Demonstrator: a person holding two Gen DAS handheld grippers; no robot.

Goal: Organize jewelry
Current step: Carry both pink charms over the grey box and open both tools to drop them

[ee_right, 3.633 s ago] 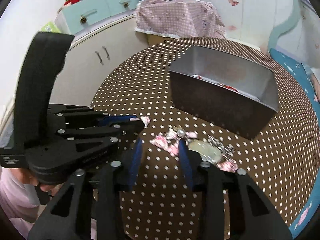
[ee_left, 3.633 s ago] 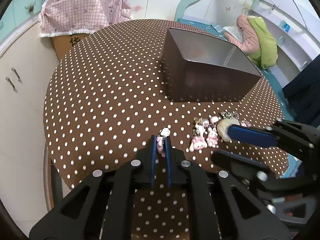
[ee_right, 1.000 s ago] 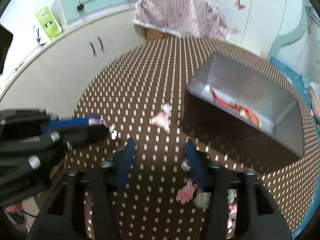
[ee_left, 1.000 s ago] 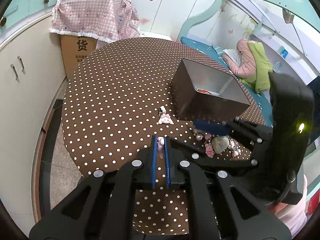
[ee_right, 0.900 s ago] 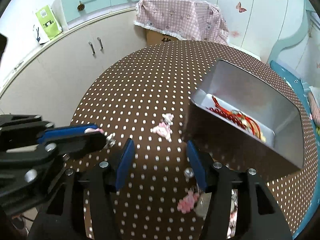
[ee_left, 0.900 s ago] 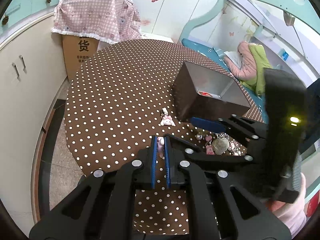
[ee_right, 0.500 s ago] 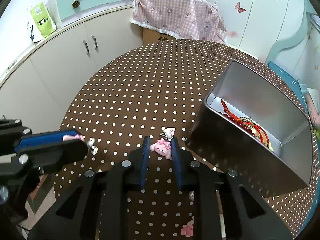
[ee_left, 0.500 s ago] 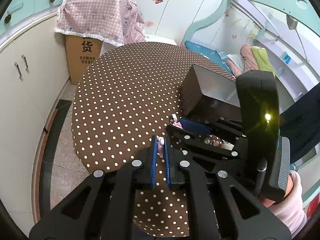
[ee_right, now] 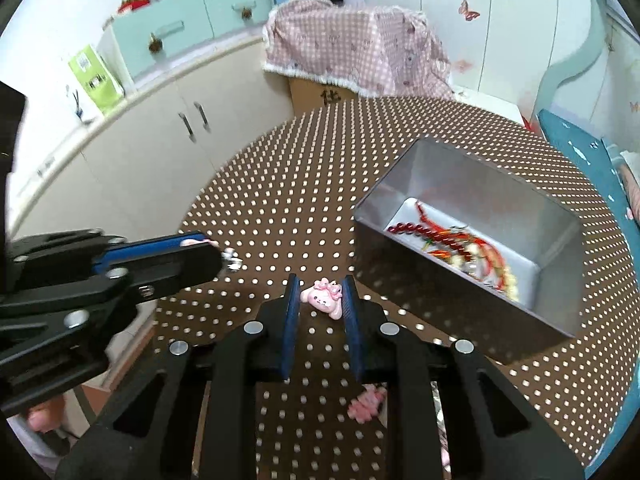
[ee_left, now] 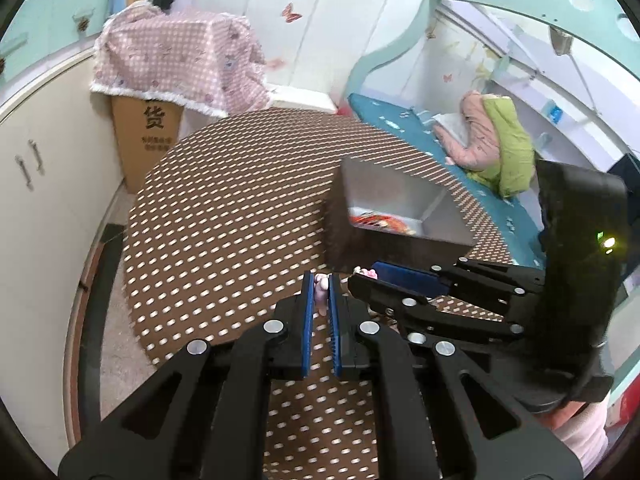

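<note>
Pink charm (ee_right: 323,298) — right tool (ee_right: 320,300) clamped.

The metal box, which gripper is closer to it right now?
Right. The right gripper, holding a pink charm, hangs just beside the metal box; the left gripper is farther off.

We found the polka-dot table (ee_right: 280,184) bare and passable left of the metal box (ee_right: 520,332), whose tall walls blocked the right, with loose pink charms (ee_right: 366,404) lying before it.
</note>
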